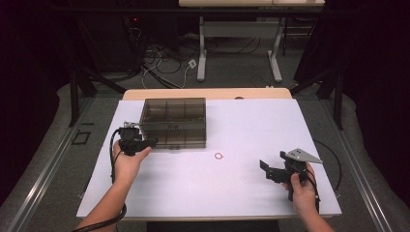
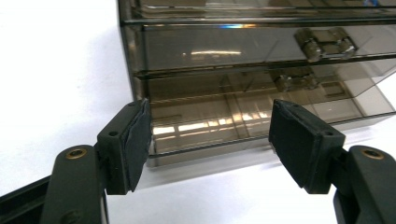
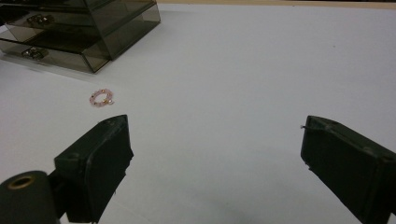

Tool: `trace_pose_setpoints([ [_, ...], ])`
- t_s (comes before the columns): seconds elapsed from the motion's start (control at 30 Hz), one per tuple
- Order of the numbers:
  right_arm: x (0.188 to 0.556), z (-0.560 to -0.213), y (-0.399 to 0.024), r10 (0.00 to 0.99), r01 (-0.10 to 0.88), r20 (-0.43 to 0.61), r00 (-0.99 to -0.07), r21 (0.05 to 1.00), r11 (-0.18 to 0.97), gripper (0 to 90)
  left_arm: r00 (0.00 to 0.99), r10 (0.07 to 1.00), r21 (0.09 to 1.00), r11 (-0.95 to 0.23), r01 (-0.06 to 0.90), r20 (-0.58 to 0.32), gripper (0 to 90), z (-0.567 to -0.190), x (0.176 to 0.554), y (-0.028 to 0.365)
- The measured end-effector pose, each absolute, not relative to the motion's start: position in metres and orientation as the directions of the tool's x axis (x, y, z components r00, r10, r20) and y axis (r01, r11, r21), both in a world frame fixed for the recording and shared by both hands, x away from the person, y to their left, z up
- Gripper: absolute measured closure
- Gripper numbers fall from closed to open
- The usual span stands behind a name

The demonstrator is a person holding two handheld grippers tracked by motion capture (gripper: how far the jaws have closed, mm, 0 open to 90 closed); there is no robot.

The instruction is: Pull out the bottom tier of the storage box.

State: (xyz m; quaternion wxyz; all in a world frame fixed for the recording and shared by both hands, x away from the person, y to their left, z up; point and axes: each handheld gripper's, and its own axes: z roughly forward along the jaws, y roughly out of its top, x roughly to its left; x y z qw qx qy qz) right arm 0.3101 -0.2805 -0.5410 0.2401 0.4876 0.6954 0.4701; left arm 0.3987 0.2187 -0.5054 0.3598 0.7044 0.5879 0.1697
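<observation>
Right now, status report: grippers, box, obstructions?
Left gripper open at smoked drawer box, not gripping. Right gripper open over table. Pink bead ring lies apart; nothing blocking.

Up top, the high view looks forward and down from the person's side, taking in the whole white counter [image 1: 241,125], with floor and cables at the far end. The left gripper view sits low and very near, looking along its own jaws straight at the front of the smoky drawer box [image 2: 243,70], which crowds that picture. The right gripper view rides low near the counter's right side, facing left and far across it. Shared ground: the drawer box [image 1: 174,122] [image 3: 79,32] appears in all three, and the pink ring [image 1: 219,155] [image 3: 102,98] in two.
</observation>
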Motion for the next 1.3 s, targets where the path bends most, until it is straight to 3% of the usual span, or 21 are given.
trace_pose_setpoints([
  [1.3, 0.311, -0.542, -0.281, 0.903, 0.458, 0.128, -0.41, 0.885, 0.082, 8.7, 0.193, 0.962, 0.62, -0.033, 0.784, -0.192, 66.5, -0.522, 0.422, 0.232],
])
